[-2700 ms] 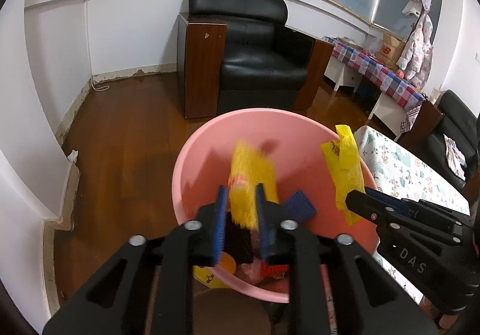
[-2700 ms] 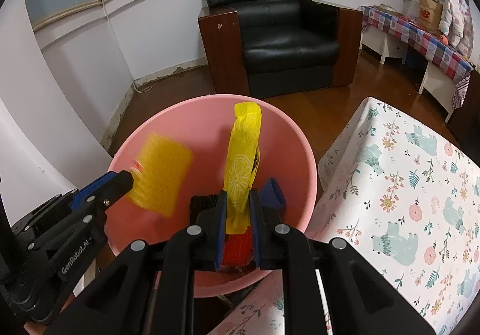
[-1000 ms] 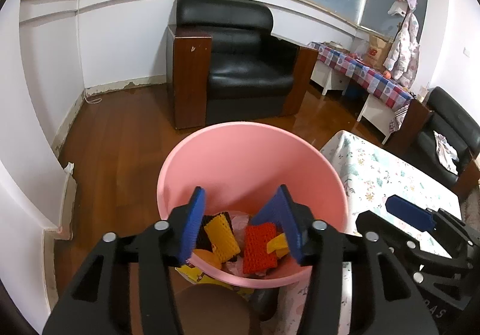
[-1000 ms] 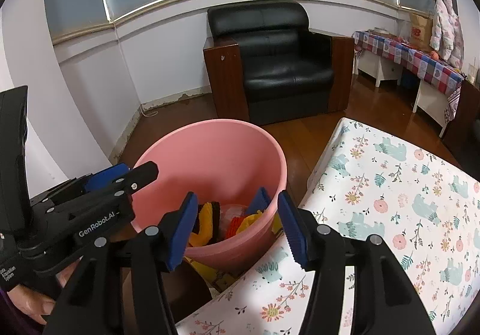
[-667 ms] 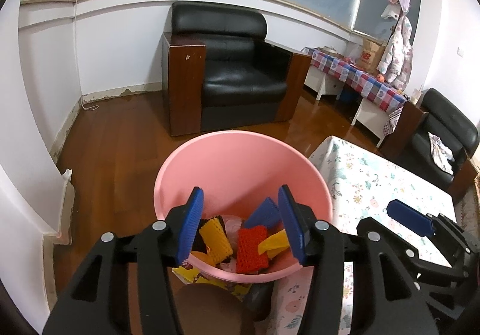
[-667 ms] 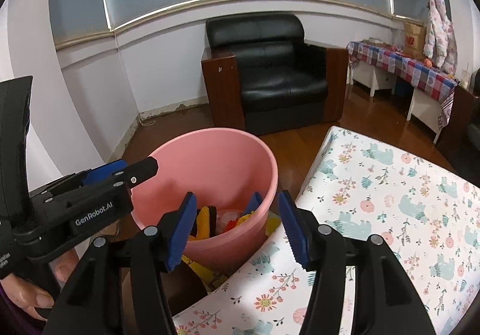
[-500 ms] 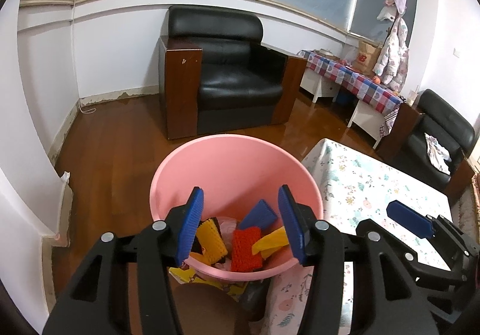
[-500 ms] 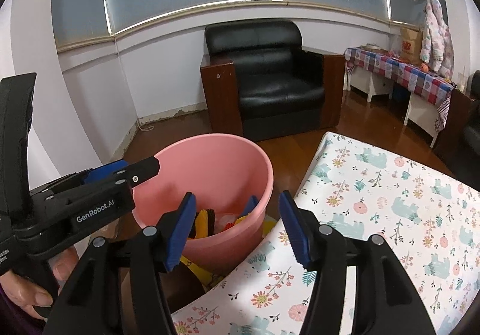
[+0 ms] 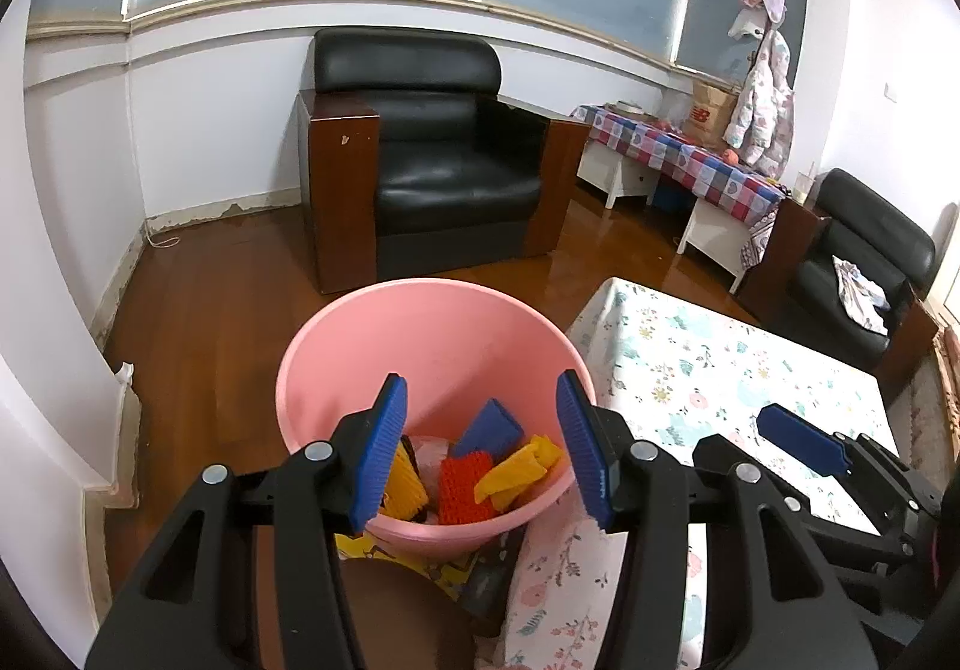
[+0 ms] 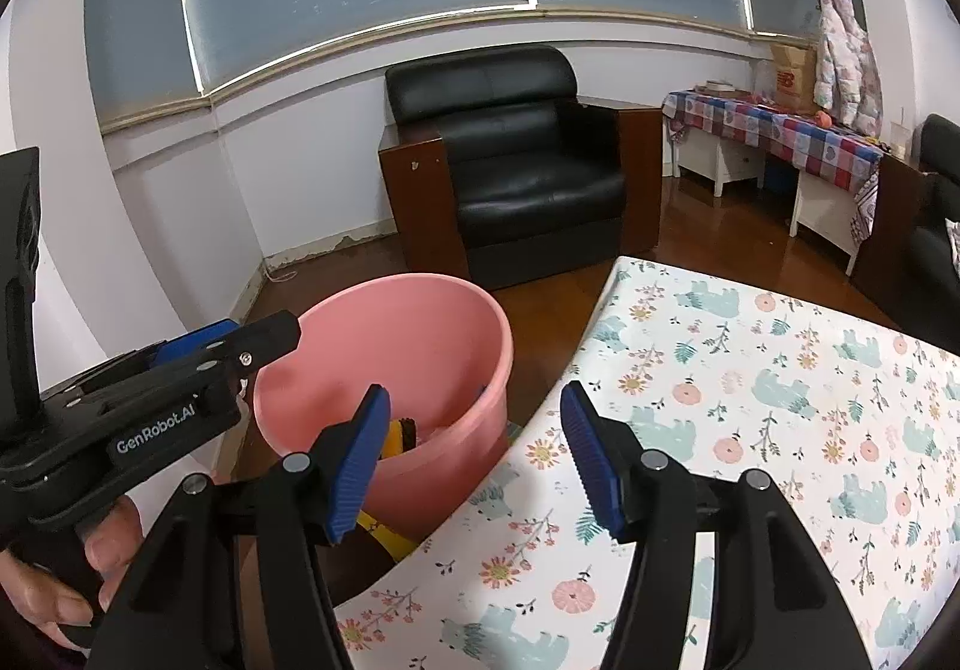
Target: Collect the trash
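Note:
A pink bucket stands on the floor beside a table and holds several scraps: yellow, orange-red and blue pieces. My left gripper is open and empty above the bucket's near rim. My right gripper is open and empty, above the table's corner to the right of the bucket. The left gripper also shows in the right wrist view, and one right fingertip shows in the left wrist view.
The table carries a floral cloth at the right. A black armchair stands beyond the bucket on the wooden floor. A checked-cloth side table and a second black chair stand at the right. A yellow wrapper lies under the bucket.
Both grippers let go of their yellow pieces, which now lie in the bucket. Both grippers have opened and pulled back and up from the bucket.

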`<state>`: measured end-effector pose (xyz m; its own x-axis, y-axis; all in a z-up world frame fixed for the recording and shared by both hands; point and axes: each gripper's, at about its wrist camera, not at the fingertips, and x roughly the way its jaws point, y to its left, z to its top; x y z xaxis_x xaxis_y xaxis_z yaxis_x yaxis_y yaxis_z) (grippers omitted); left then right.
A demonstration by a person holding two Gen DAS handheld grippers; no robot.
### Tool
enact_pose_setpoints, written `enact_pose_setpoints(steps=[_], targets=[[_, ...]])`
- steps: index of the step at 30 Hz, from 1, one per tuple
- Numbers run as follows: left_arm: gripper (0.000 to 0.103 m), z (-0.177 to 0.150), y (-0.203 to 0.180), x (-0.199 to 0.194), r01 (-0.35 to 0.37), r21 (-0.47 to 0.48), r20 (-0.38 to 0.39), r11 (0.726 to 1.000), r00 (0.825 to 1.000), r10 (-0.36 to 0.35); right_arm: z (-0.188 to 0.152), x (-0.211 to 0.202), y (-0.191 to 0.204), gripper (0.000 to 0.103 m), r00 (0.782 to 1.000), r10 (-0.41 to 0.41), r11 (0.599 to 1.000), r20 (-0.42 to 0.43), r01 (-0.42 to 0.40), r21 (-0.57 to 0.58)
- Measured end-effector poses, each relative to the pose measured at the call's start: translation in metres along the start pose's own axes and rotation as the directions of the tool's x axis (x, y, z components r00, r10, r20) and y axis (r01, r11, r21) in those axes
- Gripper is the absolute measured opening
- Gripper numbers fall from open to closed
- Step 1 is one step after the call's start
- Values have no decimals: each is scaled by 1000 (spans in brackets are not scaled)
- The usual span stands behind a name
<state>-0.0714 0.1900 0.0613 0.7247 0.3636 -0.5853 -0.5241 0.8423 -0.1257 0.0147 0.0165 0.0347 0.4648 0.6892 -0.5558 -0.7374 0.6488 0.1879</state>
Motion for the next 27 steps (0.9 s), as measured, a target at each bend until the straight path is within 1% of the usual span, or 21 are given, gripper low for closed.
enact_pose_setpoints(steps=[7,17,22,27], targets=[[52,-4,-14,-5,10,30,5,1000,1000,-10,-4,-8,-10,59,1000,-10,999,0,10,32],[52,-8,-25,-8,31,49,5,998,999,-32,-9,-15,-20,59,1000,-25,998,3,24,65],[52,-10,-31,-8,29,64,5,998,1000,-29,-11,-18,-23,59,1000,-25,997,5,25,74],[52,-13,-33,-8,28,59,-1,998,1000,-28,-14,-23,-25,59,1000,-25,997,11,24,78]])
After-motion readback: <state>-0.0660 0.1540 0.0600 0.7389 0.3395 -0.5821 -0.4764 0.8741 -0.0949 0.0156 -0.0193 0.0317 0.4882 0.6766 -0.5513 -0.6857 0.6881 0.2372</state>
